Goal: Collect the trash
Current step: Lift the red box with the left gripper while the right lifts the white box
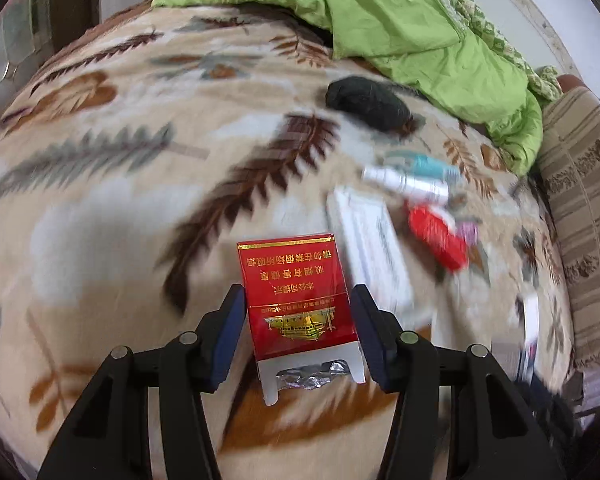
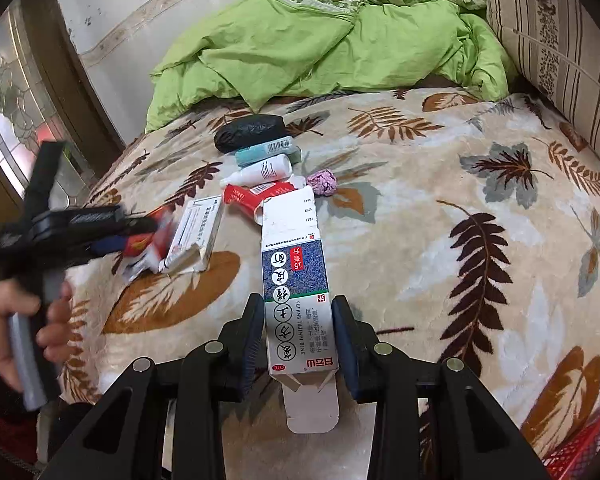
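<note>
The left gripper [image 1: 298, 332] brackets a red cigarette pack [image 1: 296, 296] on the leaf-print blanket [image 1: 100, 200]; whether its pads already press the pack cannot be told. The right gripper [image 2: 298, 338] is clenched on a long medicine carton [image 2: 296, 280], flaps open. More trash lies ahead: a white box [image 2: 198, 232], a red tube [image 2: 256, 196], 2 small bottles, a pink paper wad [image 2: 322, 182]. The pickup step seems underway. Next, both pieces likely need carrying to the red basket [image 2: 584, 448], without crushing the carton.
</note>
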`<state>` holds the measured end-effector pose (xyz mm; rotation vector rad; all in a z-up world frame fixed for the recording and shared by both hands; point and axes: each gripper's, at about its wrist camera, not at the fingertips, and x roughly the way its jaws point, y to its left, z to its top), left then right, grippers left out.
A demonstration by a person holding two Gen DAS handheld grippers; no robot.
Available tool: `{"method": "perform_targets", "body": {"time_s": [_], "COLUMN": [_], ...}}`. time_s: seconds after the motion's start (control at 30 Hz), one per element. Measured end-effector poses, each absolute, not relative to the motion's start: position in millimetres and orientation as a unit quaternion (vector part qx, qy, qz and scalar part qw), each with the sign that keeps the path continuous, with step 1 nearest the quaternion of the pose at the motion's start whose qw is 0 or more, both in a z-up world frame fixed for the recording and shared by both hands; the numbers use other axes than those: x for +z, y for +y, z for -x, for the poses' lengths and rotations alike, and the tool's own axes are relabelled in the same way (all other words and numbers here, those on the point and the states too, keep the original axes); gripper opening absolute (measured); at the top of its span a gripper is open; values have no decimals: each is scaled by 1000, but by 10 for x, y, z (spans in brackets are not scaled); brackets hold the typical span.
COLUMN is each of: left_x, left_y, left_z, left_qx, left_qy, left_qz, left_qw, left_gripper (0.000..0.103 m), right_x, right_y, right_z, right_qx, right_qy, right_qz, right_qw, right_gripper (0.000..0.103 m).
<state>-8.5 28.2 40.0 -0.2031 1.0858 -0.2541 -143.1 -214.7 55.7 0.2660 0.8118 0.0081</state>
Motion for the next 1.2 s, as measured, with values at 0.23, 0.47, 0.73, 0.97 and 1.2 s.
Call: {"method": "perform_targets", "body": {"time_s": [0.23,0.47,0.73,0.97,1.2], "left_x": [358,224,368,510,578], "left_y": [256,181,105,-129,-60], "left_z": [465,426,831,1177,1321], "left_qx": [-123,-104,-94,-107,-92], "left_qy": [504,484,402,358,339], "left_qz": [57,39,6,-39,-48], "left_qw": [853,868,911,927,935], "left_gripper": [53,58,56,56,56], "right_x": [538,515,514,524,535], "right_y": [-2095,-2134,-2107,-2100,-2116], "right_z": [1430,1421,1418,1425,1438], "right_qx": [1,-2,-11,-14,-12], "right_qy": [399,403,404,400,395], "right_qz": [-117,-126,-119,-116,-119], "right_qw": [910,906,907,909,911], "right_gripper": [37,37,37,37,37]}}
